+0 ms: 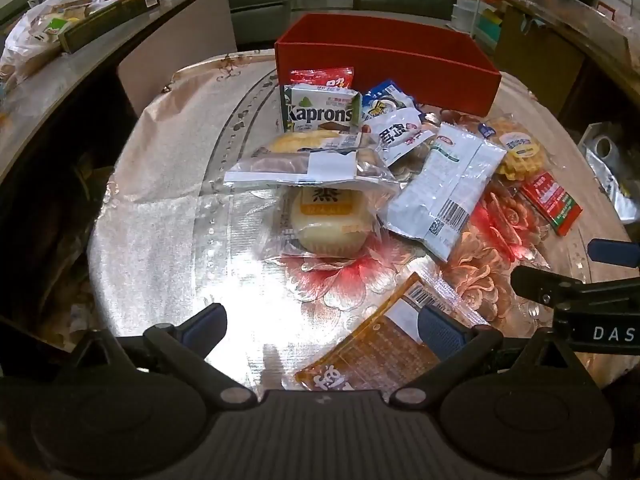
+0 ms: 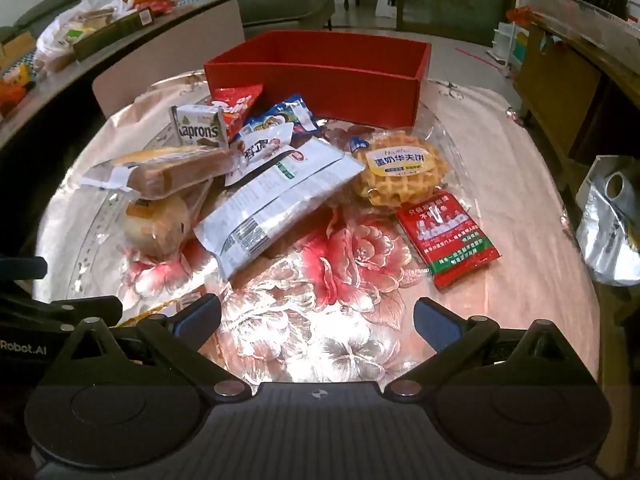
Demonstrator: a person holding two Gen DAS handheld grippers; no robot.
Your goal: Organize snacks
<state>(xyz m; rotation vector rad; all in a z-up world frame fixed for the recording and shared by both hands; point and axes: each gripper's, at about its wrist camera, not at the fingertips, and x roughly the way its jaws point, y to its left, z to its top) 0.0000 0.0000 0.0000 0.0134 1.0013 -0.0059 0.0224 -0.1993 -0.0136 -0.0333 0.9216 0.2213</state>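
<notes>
We are holding the left gripper [image 1: 322, 322] and right gripper [image 2: 316, 318] spread wide, both empty. We are risking (in our judgement) a slide: the sandwich pack [image 2: 172, 172] is resting on the round bun [image 2: 158, 220], so pulling either could scatter the pile short of the red box [image 2: 316, 80].

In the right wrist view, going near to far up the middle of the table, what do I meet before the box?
Right gripper, open over bare cloth → long white snack bag → blue packet → red box at the far edge.
</notes>
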